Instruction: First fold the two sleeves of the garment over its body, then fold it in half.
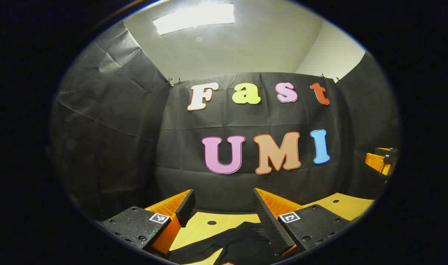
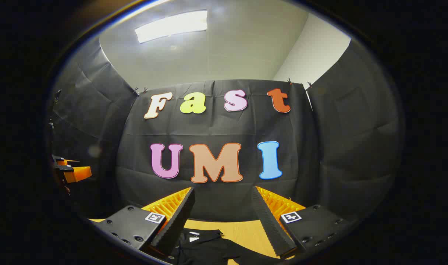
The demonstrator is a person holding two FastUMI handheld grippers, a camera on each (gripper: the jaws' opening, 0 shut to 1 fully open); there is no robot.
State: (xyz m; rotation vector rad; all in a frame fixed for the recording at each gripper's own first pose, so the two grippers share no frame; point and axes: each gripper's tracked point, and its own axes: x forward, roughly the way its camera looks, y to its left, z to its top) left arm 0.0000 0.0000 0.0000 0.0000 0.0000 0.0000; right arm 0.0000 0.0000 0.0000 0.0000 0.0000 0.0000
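Black garment [image 2: 209, 246] — yellowish table [image 1: 198, 230]

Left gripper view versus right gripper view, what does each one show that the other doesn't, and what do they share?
Left gripper view alone: round holes in the yellow table and the right gripper far off at the right edge. Right gripper view alone: a small white tag on the black garment, and the left gripper at the left edge. Shared: black garment on the table, open fingers, black booth wall, ceiling light.

readable text: none | garment [image 2: 209, 246] tag: too small
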